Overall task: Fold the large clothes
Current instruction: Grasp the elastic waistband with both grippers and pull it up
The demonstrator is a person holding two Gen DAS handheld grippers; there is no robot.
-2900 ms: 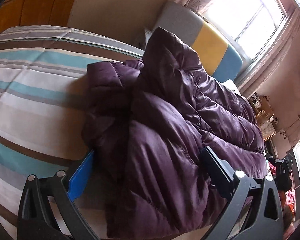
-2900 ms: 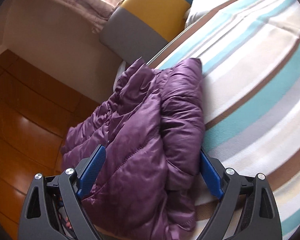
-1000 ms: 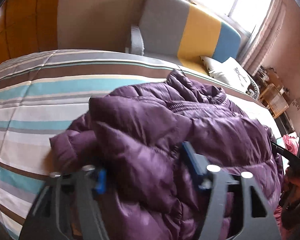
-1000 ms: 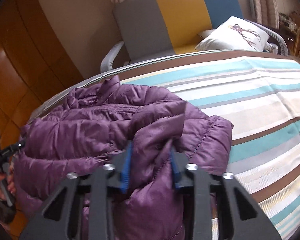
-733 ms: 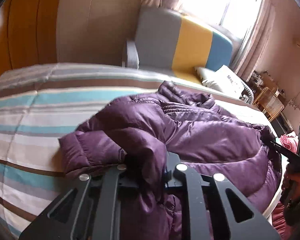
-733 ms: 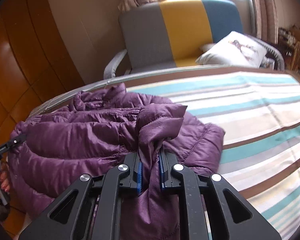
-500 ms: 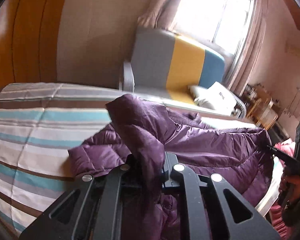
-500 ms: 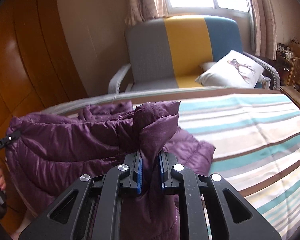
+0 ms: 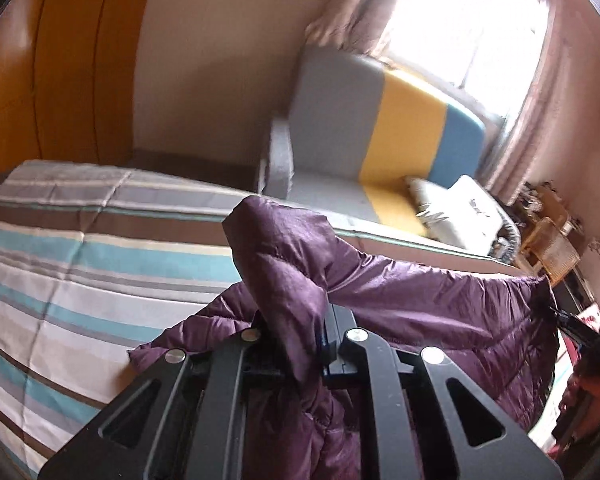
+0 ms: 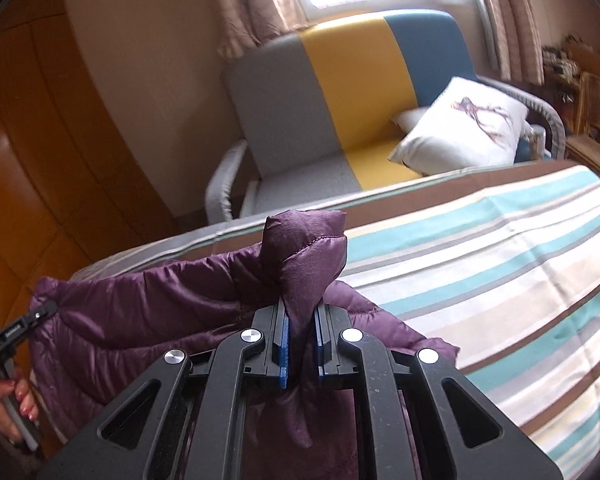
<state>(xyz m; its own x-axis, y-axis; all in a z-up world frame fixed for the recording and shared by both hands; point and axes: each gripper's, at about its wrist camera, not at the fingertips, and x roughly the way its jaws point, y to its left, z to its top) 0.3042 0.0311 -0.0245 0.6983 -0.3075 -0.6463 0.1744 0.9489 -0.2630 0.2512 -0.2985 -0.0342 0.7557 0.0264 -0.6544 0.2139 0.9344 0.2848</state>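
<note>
over the striped bed [image 9: 80,264], my left gripper [image 9: 300,340] pinches a purple jacket [image 9: 420,312] fold; right gripper [image 10: 300,344], jaws closing, clamps another fold, jacket stretched between.

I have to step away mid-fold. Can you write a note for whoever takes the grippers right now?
Left gripper: shut on a bunch of the purple jacket.
Right gripper: jaws closing on another bunch of the jacket, fabric pinched between them.
The jacket hangs stretched between both grippers, above the striped bed, its lower part trailing.
Done: both grips taken, jacket lifted.
Left: lay it flat, fold it.
</note>
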